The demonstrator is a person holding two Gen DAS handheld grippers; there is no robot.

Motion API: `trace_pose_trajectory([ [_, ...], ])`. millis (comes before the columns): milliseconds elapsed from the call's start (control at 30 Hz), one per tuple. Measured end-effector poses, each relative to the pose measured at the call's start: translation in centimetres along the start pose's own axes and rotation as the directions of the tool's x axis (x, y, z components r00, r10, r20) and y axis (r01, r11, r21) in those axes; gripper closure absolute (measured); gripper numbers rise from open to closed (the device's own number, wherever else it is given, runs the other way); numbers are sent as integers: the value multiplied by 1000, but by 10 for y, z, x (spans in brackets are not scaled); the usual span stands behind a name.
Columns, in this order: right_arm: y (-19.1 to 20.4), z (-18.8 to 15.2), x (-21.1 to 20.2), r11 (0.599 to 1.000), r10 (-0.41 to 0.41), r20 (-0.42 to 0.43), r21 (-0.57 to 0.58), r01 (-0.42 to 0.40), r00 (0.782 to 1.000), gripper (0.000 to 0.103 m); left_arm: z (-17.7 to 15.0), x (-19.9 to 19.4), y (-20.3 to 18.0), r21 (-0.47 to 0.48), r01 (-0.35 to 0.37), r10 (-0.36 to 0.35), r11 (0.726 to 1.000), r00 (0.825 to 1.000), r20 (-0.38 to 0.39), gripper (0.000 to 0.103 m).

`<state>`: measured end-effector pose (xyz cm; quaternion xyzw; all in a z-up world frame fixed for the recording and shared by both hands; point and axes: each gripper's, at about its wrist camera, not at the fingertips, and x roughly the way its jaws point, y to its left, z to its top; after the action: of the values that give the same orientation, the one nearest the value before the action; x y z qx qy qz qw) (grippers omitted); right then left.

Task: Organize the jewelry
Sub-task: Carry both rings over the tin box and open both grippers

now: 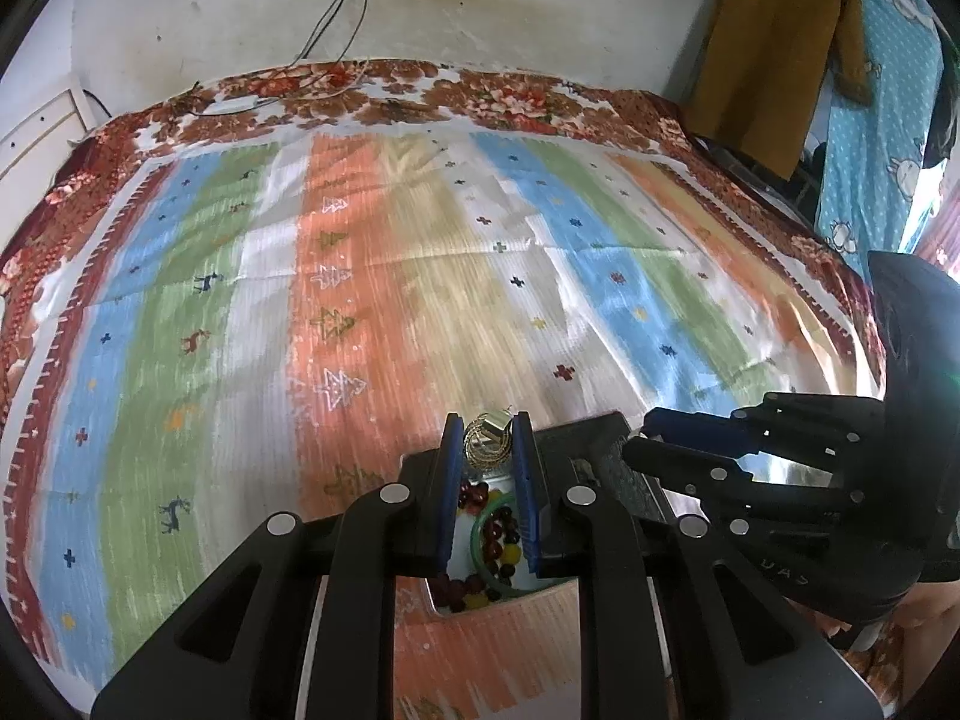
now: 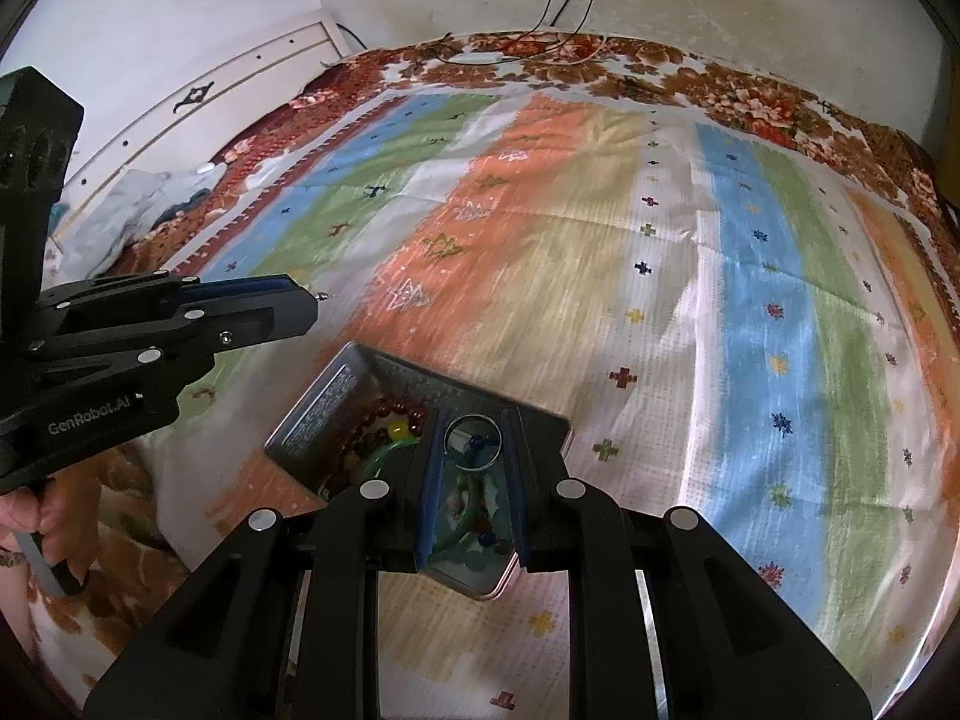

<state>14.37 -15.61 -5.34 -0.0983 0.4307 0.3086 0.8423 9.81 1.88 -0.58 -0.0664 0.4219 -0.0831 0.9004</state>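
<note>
In the left wrist view my left gripper [image 1: 487, 441] is shut on a bunch of gold hoop earrings [image 1: 487, 444], held above an open metal tin [image 1: 591, 450] that holds a dark red bead bracelet [image 1: 495, 531] and a green bangle [image 1: 483, 558]. In the right wrist view my right gripper [image 2: 474, 441] is shut on a thin silver ring [image 2: 473, 439] over the same tin [image 2: 327, 408], with brown beads [image 2: 384, 420] inside. The left gripper [image 2: 300, 300] shows at the left there; the right gripper [image 1: 654, 441] shows at the right in the left wrist view.
The tin lies on a striped, patterned cloth [image 1: 420, 276] over a bed with a floral blanket [image 1: 480, 90]. Cables [image 1: 336, 24] hang down the back wall. A brown garment [image 1: 774, 42] hangs at the right. A white headboard [image 2: 198, 96] stands at the left.
</note>
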Motion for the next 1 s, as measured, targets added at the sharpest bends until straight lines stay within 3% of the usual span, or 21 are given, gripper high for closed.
trace_pose_trajectory([
  [133,2,-2,1,1000,15,-10,-15,-16,1000,83,-3,-1,1,-21,45,-46,999,999,-24,87],
  [167,3,-3,0,1000,12,-13,-19,-12,1000,80,-5,0,1,-17,47,-48,999,998,-29,83],
  [200,2,-4,-2,1000,6,-7,-15,-7,1000,74,-6,-1,1,-19,45,-45,999,999,-30,81],
  [667,-7,-14,-21,1000,-10,39,7,10,999,59,-10,-10,12,-61,17,-17,998,1000,1,79],
  [1000,-16,-25,-38,999,-33,87,26,30,996,41,-23,-26,13,-36,-15,16,999,1000,21,57],
])
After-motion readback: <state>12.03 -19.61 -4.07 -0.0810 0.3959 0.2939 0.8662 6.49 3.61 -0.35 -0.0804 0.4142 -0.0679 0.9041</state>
